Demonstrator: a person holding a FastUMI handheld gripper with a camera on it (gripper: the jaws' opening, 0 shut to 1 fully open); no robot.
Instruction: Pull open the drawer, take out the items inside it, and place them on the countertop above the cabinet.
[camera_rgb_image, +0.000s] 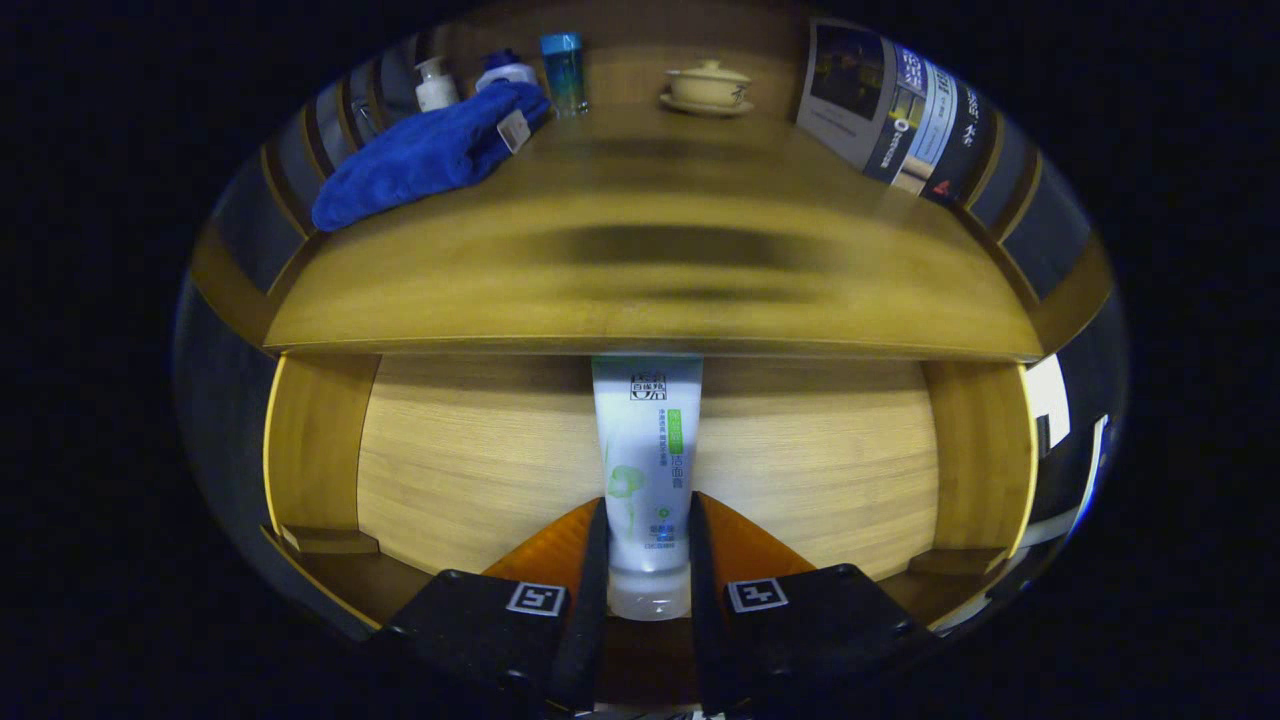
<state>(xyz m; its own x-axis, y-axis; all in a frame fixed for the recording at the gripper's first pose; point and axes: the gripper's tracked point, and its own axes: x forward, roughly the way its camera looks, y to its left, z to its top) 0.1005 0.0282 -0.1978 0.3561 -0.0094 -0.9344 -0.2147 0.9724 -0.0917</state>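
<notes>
Tongs (648, 545) pinching a tube (647, 470), one finger pressed on each side of its lower body near the cap. Tube held upright along the fingers, cap end toward the camera, flat crimped end pointing away and reaching just up to the front edge of the bench (650, 290). Tube body pale white, with a dark logo near the far end, a green band and green leaf-like marking down the middle, small print too fine to read. Cap translucent and clear, wider than nothing else on the tube, seated between the finger bases. Behind the tube, the open drawer (480, 460) with light wood floor and wooden side walls left and right; tube raised above that floor, touching only the fingers as far as can be told. Above the drawer, wooden bench top with blurred dark streaks across it. On the far left of the bench, a blue cloth (425, 155) with a small white tag, bunched and lying flat. Just beyond the cloth, a small white bottle (435, 85), another white-and-blue container (505, 70) and a teal-capped bottle (564, 72). Further right at the back, a cream lidded cup on a saucer (708, 88). At the far right, a printed booklet (890, 105) leaning upright.
</notes>
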